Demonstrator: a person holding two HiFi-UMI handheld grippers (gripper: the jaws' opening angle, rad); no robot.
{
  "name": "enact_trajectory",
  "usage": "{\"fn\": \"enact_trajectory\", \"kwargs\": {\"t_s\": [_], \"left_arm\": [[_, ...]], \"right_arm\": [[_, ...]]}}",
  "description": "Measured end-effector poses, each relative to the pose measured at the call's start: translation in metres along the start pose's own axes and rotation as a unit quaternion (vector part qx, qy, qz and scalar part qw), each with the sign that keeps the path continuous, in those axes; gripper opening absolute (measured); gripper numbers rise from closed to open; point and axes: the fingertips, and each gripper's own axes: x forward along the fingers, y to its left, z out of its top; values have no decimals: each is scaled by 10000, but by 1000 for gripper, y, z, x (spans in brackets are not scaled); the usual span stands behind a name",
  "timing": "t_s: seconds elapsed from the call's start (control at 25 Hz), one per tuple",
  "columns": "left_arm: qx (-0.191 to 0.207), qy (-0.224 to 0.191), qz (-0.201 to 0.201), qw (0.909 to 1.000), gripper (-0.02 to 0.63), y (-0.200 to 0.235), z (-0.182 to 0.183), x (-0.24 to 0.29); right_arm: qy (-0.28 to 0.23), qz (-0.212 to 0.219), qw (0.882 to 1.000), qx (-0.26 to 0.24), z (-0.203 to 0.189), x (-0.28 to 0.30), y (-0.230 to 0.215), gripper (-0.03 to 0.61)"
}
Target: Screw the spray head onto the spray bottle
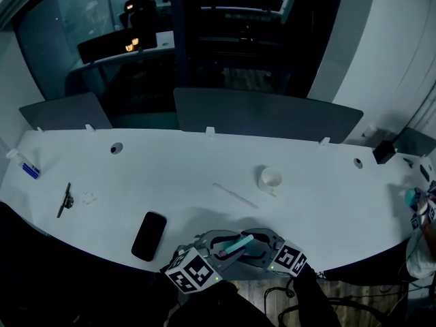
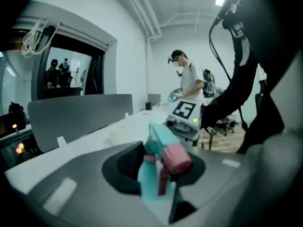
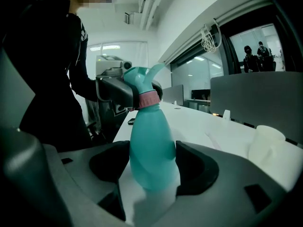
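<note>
Two grippers meet at the lower centre of the head view, at the near edge of the white counter (image 1: pixel 204 176). Both are loaded.

Risks (my judgement), left to right:
- Left gripper (image 1: pixel 214 244): the jaws pinch the teal plastic spray head (image 2: pixel 158 148) just above its pink collar (image 2: pixel 176 158). If the head tips off the neck axis during a turn, the thread could cross and jam. The lumpy shape could also slip in the pads.
- Teal plastic spray bottle (image 3: pixel 151 150): the collar sits on its neck. How far it is threaded, I cannot tell.
- Right gripper (image 3: pixel 151 167): the jaws are clamped on the bottle's round belly. That smooth, tapering wall may spin with the collar, so nothing tightens. A harder squeeze might dent it.
- The pair hangs at the counter's edge, so a dropped part may miss the counter.

Pose: the left gripper enters from lower left and the right gripper from lower right. They are nose to nose, both tilted slightly downward, marker cubes up. A black phone (image 1: pixel 150 236) lies just left of them. A white cup (image 1: pixel 270 179) stands apart, above and to the right.
</note>
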Motion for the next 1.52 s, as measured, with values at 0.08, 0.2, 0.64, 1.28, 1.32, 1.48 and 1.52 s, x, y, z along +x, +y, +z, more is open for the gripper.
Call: {"fn": "enact_trajectory", "kwargs": {"t_s": [0.08, 0.2, 0.64, 1.28, 1.32, 1.48, 1.52], "left_arm": [[-144, 374, -426, 9983, 130, 0, 1, 2], [-335, 730, -746, 9940, 130, 0, 2, 4], [-606, 534, -505, 9955, 132, 4, 3, 4], [220, 1438, -1356, 9800, 132, -13, -1, 4], [107, 1355, -1236, 9830, 132, -10, -1, 4], [-337, 1064, -875, 9899, 132, -1, -1, 3], [-384, 999, -798, 9910, 132, -1, -1, 3]], "right_arm": [[90, 166, 9998, -35, 0, 0, 2, 301], [173, 323, 9993, 22, 2, 1, 3, 301], [-212, -2805, 9575, 639, 11, -11, 4, 302], [557, 791, 9940, -503, 1, -2, 12, 301], [477, 548, 9968, -335, 2, -3, 9, 301], [-246, -1501, 9858, 706, -2, -22, 3, 302], [-365, -1973, 9750, 950, -4, -26, 4, 302]]}}
